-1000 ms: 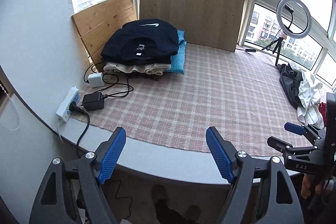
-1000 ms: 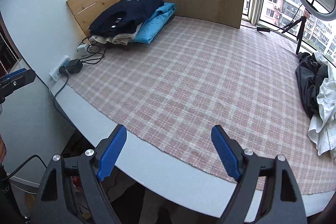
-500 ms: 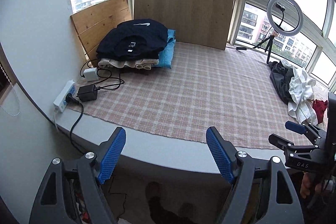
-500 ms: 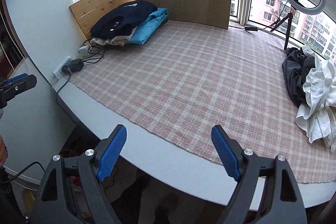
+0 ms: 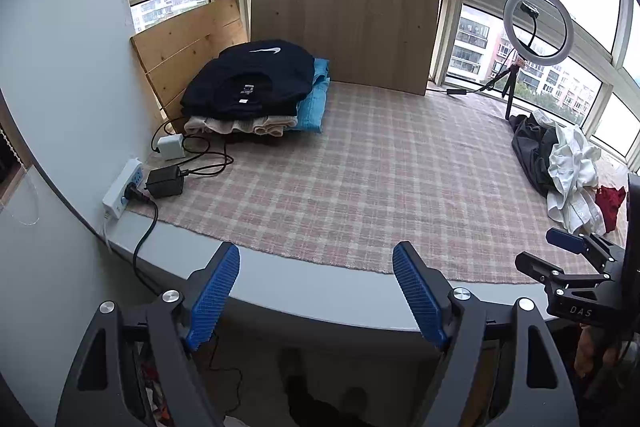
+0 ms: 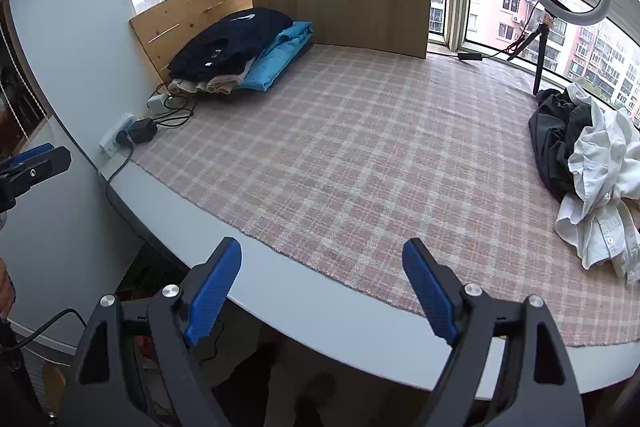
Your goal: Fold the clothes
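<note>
Lying far right of fingers, unfolded clothes

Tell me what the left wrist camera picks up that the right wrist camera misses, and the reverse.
Only the left wrist view shows a red garment beside the unfolded heap, and the right gripper's side at its right edge.

Only the right wrist view shows the left gripper's blue tip at its left edge.

Both show the folded stack at the far left of the plaid mat, the unfolded heap on the right, the ring light and the power strip. Each shows its own gripper's jaws open and empty: left gripper, right gripper.
</note>
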`<state>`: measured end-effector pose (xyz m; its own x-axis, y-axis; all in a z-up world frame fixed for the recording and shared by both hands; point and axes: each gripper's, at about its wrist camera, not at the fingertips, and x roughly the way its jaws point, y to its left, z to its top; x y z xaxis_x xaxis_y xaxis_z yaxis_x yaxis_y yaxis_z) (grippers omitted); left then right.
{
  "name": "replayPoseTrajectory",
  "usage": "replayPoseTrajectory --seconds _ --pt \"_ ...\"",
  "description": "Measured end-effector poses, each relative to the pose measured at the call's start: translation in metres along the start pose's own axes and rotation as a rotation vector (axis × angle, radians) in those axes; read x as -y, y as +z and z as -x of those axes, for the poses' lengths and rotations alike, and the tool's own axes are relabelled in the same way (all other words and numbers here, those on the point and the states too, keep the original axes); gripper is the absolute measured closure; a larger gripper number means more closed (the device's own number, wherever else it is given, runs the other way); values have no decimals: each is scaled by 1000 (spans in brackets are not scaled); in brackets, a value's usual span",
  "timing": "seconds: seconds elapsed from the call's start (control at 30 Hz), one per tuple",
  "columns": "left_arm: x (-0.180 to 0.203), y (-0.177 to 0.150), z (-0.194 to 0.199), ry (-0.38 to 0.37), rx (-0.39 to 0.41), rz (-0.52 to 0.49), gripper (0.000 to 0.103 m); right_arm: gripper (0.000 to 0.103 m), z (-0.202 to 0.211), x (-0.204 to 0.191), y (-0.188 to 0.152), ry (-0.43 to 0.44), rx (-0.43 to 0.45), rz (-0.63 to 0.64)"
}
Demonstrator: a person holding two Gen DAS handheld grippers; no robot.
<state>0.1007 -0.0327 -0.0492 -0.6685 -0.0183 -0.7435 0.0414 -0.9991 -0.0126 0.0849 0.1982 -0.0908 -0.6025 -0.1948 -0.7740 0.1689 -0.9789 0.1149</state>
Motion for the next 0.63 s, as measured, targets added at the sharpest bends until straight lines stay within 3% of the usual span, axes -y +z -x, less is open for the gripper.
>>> replayPoseTrajectory --seconds 0.27,0.63 --pt "-6 1 0 15 0 6 25 21 -7 -4 3 4 -9 6" --pt "-16 2 -2 39 18 9 17 21 -18 -17 5 2 -26 42"
